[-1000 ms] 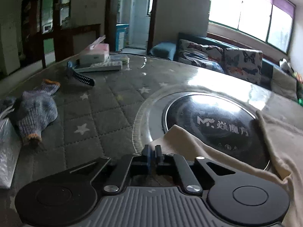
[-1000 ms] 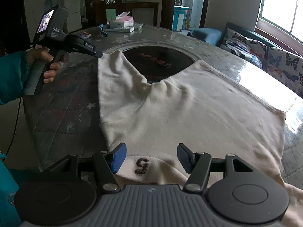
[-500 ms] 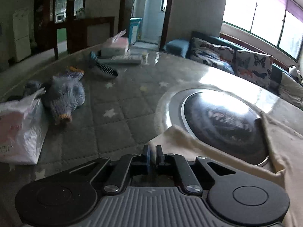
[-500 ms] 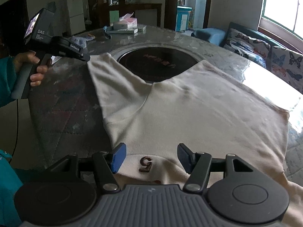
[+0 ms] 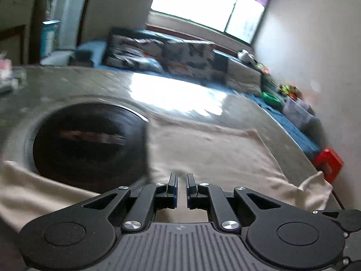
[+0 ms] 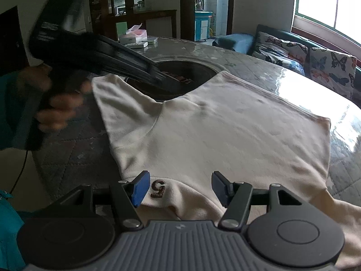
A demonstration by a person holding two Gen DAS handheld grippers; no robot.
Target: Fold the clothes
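Your shirt (image 6: 221,131), a cream, soft-napped knit, lies spread flat on the tabletop (image 6: 74,149); its left sleeve (image 6: 117,99) reaches toward the dark round glass inset (image 6: 180,79), and a small brown "5" (image 6: 158,188) sits at the near hem. The tabletop is covered in grey quilted, star-printed padding with a glossy surface that mirrors the window.

Your right tongs (image 6: 180,188) are open wide, blue pads apart, hovering just above the near edge with the "5" between them. Your left tongs (image 5: 181,188), motion-blurred, are over the shirt beside the inset; the fingers stand nearly together with a narrow gap and grip nothing. In the right view your left hand (image 6: 56,103) grasps the handle.

A butterfly-print sofa (image 6: 315,58) lies beyond.
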